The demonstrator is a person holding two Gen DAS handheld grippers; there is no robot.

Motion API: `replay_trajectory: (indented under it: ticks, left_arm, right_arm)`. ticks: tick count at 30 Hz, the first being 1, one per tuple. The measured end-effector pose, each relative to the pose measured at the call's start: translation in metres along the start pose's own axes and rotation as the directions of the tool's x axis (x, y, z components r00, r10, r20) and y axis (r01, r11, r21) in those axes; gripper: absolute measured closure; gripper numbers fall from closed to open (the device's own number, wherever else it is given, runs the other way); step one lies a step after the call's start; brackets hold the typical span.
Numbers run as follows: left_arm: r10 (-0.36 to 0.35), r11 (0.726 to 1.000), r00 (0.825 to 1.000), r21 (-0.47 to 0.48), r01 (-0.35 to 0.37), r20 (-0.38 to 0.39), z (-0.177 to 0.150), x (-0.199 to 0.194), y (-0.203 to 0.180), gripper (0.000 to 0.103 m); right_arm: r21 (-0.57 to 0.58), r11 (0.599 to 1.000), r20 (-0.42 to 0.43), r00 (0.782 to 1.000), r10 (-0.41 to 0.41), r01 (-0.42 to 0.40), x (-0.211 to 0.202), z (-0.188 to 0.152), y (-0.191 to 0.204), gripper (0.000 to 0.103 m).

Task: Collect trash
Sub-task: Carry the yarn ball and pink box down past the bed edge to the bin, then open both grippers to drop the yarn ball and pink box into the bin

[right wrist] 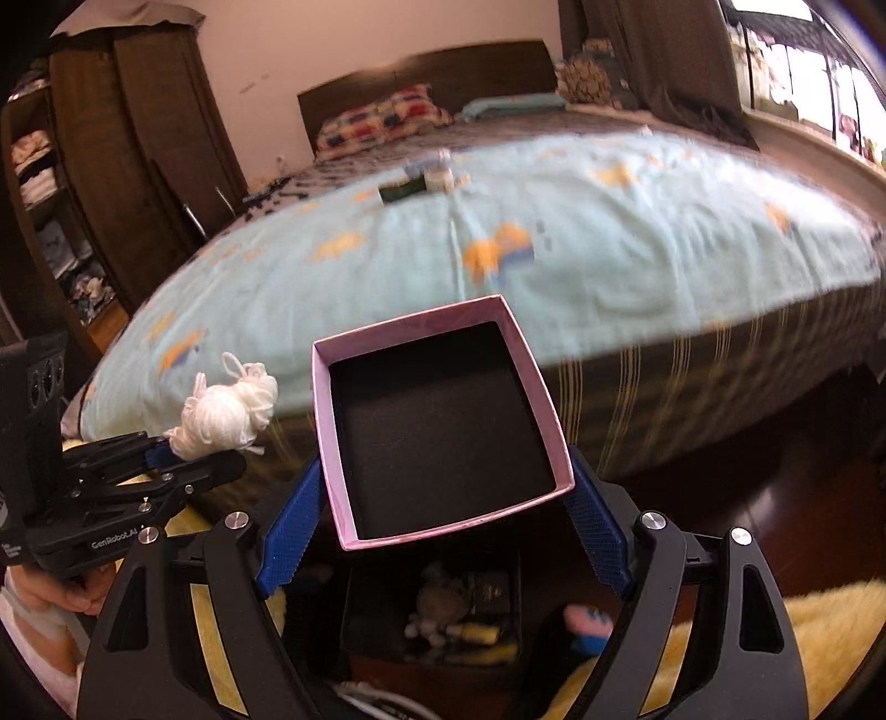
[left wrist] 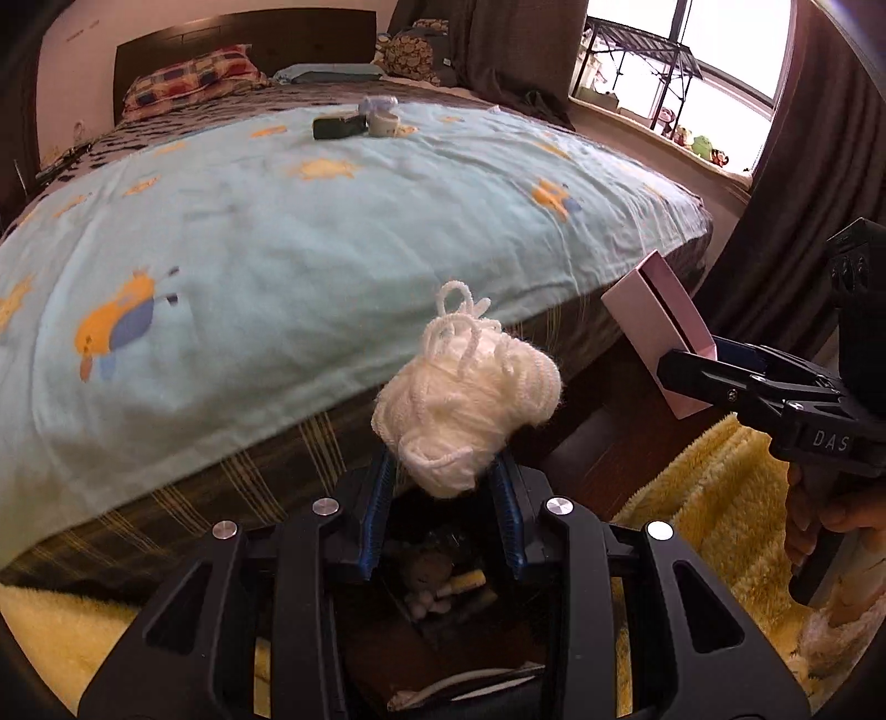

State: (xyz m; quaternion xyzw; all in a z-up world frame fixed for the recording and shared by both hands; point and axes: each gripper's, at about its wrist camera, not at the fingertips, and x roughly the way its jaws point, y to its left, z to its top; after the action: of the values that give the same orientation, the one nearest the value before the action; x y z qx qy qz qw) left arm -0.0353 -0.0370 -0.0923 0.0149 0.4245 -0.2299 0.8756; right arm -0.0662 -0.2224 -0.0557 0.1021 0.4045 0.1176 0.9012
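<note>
Room: a bedroom with a dark headboard [left wrist: 243, 41], a wooden wardrobe [right wrist: 127, 155] on the left with folded clothes on open shelves, and dark curtains [left wrist: 797, 183] beside a bright window [left wrist: 692, 61].
Bed: the bed [left wrist: 310, 232] is covered by a pale blue blanket with orange and blue cartoon prints; a checked pillow [left wrist: 194, 77] lies at the head.
On the bed: far up the blanket sit a dark green box [left wrist: 338, 126] and a small white cup [left wrist: 383, 123], close together; a bluish thing behind them is too blurred to name.
Floor: dark wood floor [right wrist: 803, 509] at the foot of the bed, with a fluffy yellow rug [left wrist: 703, 498] on it.
Bin: a dark open bin [right wrist: 432, 609] stands on the floor below both tools; inside lie a small grey plush toy, a yellow tube and other bits too small to tell.
Left hand-held gripper: the left hand-held gripper [left wrist: 443, 482] is clamped on a white yarn ball [left wrist: 465, 399], held in the air over the bin, loose loops sticking up.
Right hand-held gripper: the right hand-held gripper [right wrist: 443, 526] is closed on a pink box [right wrist: 443, 421], squeezing its two side walls; the box has a black lining, its opening faces the camera, and it is held above the bin.
Beside the bin: a pink and blue object [right wrist: 590, 623] lies just right of it, blurred.
</note>
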Motion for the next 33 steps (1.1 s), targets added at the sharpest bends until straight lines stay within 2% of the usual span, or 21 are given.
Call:
replay_trajectory:
  ticks: [6, 9, 17, 22, 25, 33]
  left_arm:
    - [-0.012, 0.998, 0.993, -0.057, 0.005, -0.118, -0.035, 0.035, 0.006, 0.071]
    - [0.004, 0.997, 0.987, -0.078, -0.017, -0.160, -0.044, 0.054, 0.014, 0.071]
    - [-0.008, 0.993, 0.967, -0.120, -0.024, -0.254, -0.059, 0.092, 0.019, 0.071]
    - [-0.004, 0.992, 0.958, -0.122, -0.033, -0.287, -0.065, 0.111, 0.019, 0.071]
    - [-0.011, 0.992, 0.949, -0.121, -0.028, -0.315, -0.071, 0.124, 0.017, 0.071]
    - [-0.019, 0.990, 0.943, -0.141, -0.029, -0.331, -0.078, 0.134, 0.016, 0.068]
  right_arm:
    - [0.049, 0.999, -0.120, 0.993, 0.004, 0.001, 0.029, -0.032, -0.001, 0.020]
    - [0.073, 0.997, -0.179, 0.984, 0.005, 0.008, 0.043, -0.046, -0.003, 0.020]
    - [0.103, 0.994, -0.295, 0.955, -0.014, 0.046, 0.089, -0.063, -0.003, 0.020]
    - [0.082, 0.995, -0.320, 0.947, -0.034, 0.064, 0.108, -0.071, 0.000, 0.020]
    - [0.096, 0.994, -0.309, 0.951, -0.024, 0.056, 0.114, -0.072, 0.001, 0.020]
    - [0.127, 0.990, -0.309, 0.951, -0.016, 0.058, 0.129, -0.069, -0.006, 0.018]
